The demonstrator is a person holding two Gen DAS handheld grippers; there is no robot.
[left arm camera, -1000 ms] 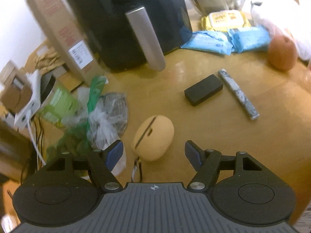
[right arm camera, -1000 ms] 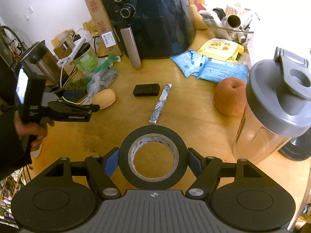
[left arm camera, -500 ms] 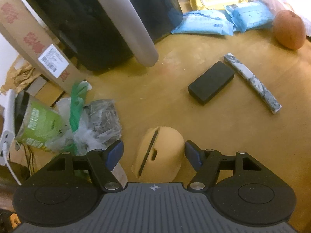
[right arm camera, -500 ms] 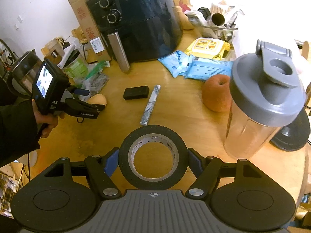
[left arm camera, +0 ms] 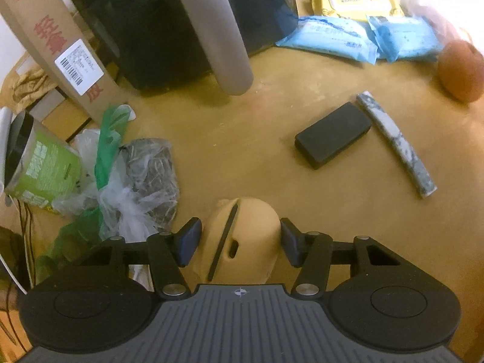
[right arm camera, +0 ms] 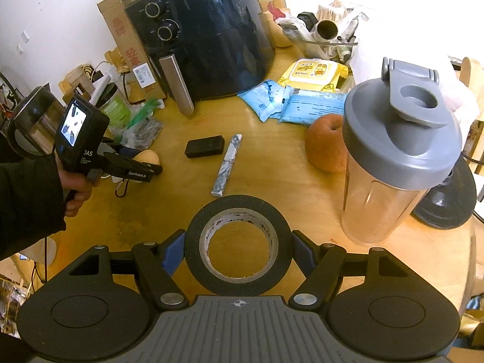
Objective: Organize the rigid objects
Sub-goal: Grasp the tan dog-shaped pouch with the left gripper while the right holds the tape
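- Far ahead of both tongs, at the back of the surface (right arm camera: 272, 187), the black air fryer (right arm camera: 205, 30) is standing with its steel handle (left arm camera: 211, 30) jutting toward the left tongs (left arm camera: 239, 242); a lift straight forward could be knocking into it.
- Just right of the right tongs (right arm camera: 239, 257), the lidded shaker bottle (right arm camera: 399, 163) is standing upright and looking top-heavy; a careless swing of that hand could be tipping it.
- Between the pads of the right tongs, the black tape roll (right arm camera: 239, 245) is being gripped at its outer rim on both sides; being round, it could be rolling out if the squeeze slackens.
- Between the pads of the left tongs, the tan egg-shaped case (left arm camera: 242, 236) is lying on the surface while the jaws are closing; small gaps are showing at both pads, so it is not yet held. Its curved shell could be squirting forward under an off-centre pinch.
- Just left of the left tongs, the crumpled plastic bags (left arm camera: 133, 187) are lying close enough that the left pad could be snagging them.
- Beneath the left tongs, a cord with a clip (right arm camera: 122, 189) is trailing from the case and could be catching on a lift.
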